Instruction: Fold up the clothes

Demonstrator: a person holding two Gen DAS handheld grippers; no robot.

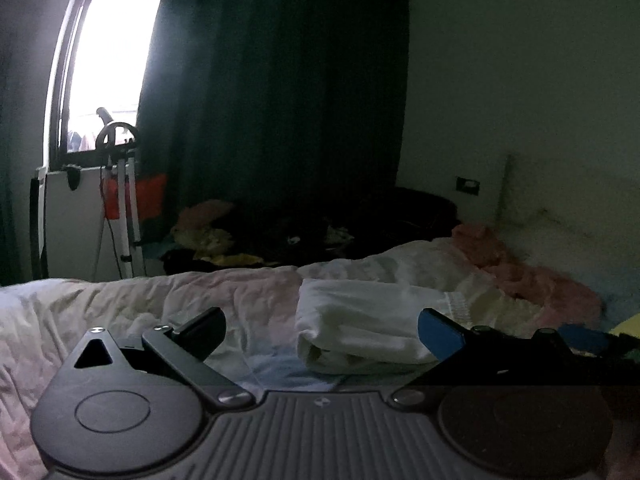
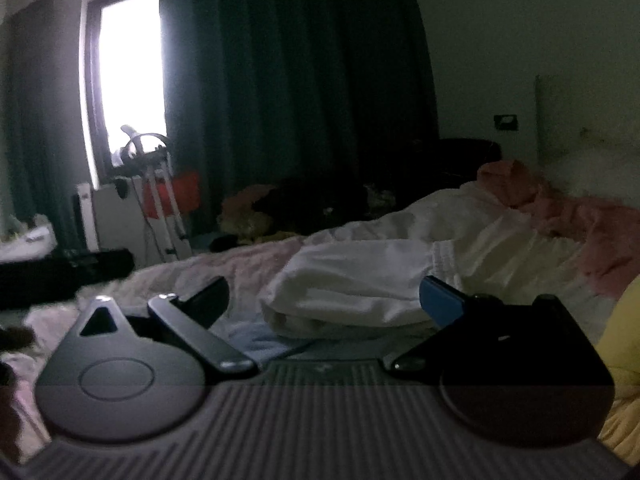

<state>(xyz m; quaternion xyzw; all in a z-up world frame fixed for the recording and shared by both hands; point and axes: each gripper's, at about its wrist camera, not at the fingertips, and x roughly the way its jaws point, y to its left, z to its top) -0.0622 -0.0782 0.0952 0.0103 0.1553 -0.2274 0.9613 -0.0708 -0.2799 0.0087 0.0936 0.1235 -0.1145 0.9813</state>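
Observation:
A folded white garment (image 1: 360, 320) (image 2: 348, 284) lies on the pale bedsheet (image 1: 140, 304) (image 2: 248, 264), just ahead of both grippers. My left gripper (image 1: 320, 334) is open, its black and blue fingers spread wide, with the garment's near edge lying beyond the gap and no pad touching it. My right gripper (image 2: 324, 296) is open as wide, hovering low over the bed in front of the same garment, nothing held. A light blue cloth (image 1: 280, 368) (image 2: 260, 340) peeks out under the garment's front edge.
A pink garment (image 1: 532, 276) (image 2: 560, 208) is heaped at the right against the wall. A yellow cloth (image 2: 624, 320) lies at the far right. Dark clothes (image 1: 280, 236) pile behind the bed below the dark curtain (image 1: 280, 100). A white tripod (image 1: 124, 200) stands by the window.

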